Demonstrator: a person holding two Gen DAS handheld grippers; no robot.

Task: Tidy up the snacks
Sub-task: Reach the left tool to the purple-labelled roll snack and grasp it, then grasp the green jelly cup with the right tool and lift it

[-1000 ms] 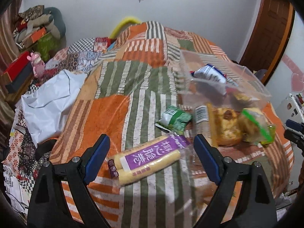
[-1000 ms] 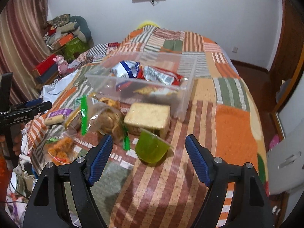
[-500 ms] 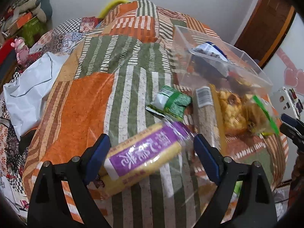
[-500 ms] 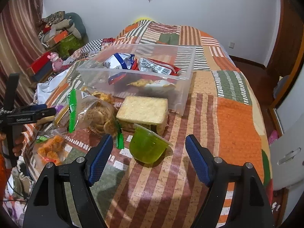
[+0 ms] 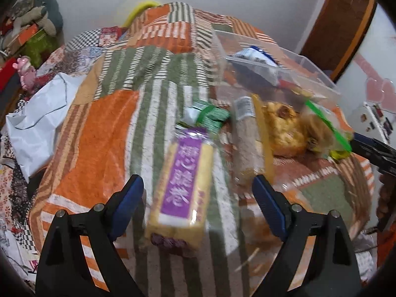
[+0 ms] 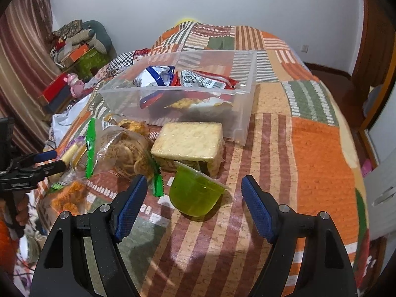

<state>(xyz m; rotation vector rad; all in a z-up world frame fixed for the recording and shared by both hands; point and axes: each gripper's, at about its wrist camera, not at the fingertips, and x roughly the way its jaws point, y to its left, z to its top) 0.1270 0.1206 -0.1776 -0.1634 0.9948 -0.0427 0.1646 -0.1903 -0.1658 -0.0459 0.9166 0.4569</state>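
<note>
A yellow snack pack with a purple label lies on the quilt between the open jaws of my left gripper, which does not touch it. A clear plastic bin holding several snack bags stands on the bed. My right gripper is open with a green jelly cup between its jaws, untouched. A wrapped cracker block and a clear bag of pastries lie in front of the bin. The left gripper also shows in the right wrist view.
A small green packet, a long biscuit sleeve and a bag of orange snacks lie on the quilt. A white bag sits at the bed's left edge. Boxes and a pink toy are piled on the left.
My left gripper has moved forward and turned, so the purple-labelled pack now lies lengthwise between its jaws. My right gripper has moved closer to the green jelly cup.
</note>
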